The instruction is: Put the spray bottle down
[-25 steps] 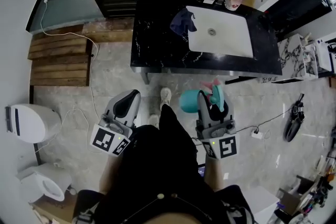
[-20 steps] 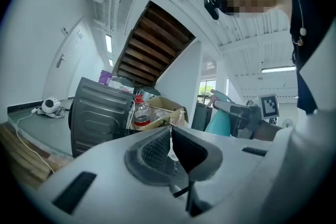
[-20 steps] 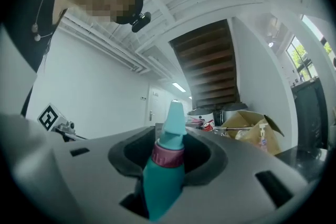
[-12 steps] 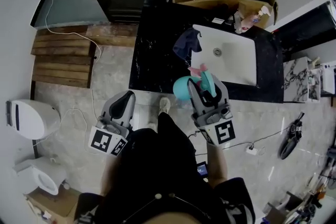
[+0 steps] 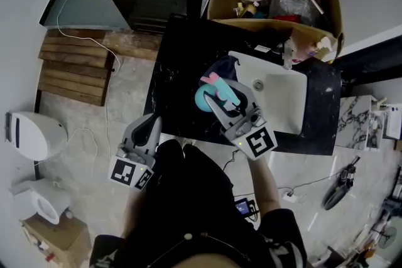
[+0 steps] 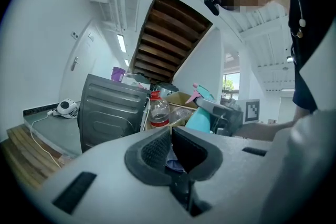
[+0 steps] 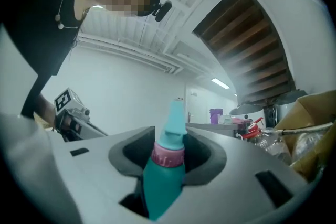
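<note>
Spray bottle (image 5: 206,98): teal body, pink collar and trigger. It sits in your right gripper (image 5: 221,92), jaws clamped on its body just under the collar. In the right gripper view the base is cut off below the jaws; in the head view the jaws cover its side toward 3 o'clock. The nozzle points to about 10 o'clock. It is over the black counter (image 5: 179,81), just beside the white sink (image 5: 286,103) on the sink's 9 o'clock side. Cannot tell whether it touches the counter.

Dark cloth (image 5: 225,66) at the bottle's 1 o'clock, partly hidden behind it.

Your right forearm reaches from your body toward 11 o'clock, the gripper near level.

Left gripper (image 5: 149,125) is at the bottle's 8 o'clock, well apart, close to your hip and off the counter's front edge. It points toward 12 o'clock, jaws together, nothing between them.

Cardboard box (image 5: 330,6) at the sink's 12 o'clock, top cut off by the frame edge.
</note>
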{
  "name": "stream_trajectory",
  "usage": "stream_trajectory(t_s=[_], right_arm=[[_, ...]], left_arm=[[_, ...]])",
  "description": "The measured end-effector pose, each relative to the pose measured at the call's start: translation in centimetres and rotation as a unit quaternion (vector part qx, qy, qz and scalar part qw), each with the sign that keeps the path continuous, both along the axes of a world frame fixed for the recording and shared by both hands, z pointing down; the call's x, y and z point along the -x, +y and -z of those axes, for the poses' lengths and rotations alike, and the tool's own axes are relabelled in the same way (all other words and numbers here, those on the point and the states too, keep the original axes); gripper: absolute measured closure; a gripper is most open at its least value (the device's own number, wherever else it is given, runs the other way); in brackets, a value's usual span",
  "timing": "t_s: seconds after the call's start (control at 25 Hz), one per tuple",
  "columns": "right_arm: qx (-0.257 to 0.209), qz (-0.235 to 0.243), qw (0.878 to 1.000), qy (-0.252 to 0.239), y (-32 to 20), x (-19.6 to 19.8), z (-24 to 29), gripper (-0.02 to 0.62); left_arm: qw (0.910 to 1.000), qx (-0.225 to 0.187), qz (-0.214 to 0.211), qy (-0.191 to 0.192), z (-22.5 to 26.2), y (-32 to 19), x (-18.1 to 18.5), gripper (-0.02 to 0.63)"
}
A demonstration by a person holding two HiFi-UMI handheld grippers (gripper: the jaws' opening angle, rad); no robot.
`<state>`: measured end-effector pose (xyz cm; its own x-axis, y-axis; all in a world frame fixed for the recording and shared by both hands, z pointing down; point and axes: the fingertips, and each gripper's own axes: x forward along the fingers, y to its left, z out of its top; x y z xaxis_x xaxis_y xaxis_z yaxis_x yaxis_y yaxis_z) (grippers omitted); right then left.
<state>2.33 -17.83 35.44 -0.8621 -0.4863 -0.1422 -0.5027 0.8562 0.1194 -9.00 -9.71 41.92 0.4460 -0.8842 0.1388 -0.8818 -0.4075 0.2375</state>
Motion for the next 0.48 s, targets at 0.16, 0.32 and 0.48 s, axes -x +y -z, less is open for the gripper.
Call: stream_trajectory(t_s=[0.16,0.32,0.48], right_arm=[[-0.02,0.009,1.0,0.006,-3.8,0.5,-0.9,0.443],[-0.022,0.025,0.999,-0.005,-7.1,1.2,-2.3,0.445],[-0.025,0.034,0.999,-0.012,-10.2,2.4,-4.1,0.445]], left_arm=[[0.9997,0.023,0.01,0.004,-1.1,-1.0,-1.2,0.59],[0.9989,0.043,0.015,-0.002,-2.2,-1.7,-1.6,0.59],[0.9977,0.056,0.034,-0.015,-3.0,-2.7,-0.9,0.59]])
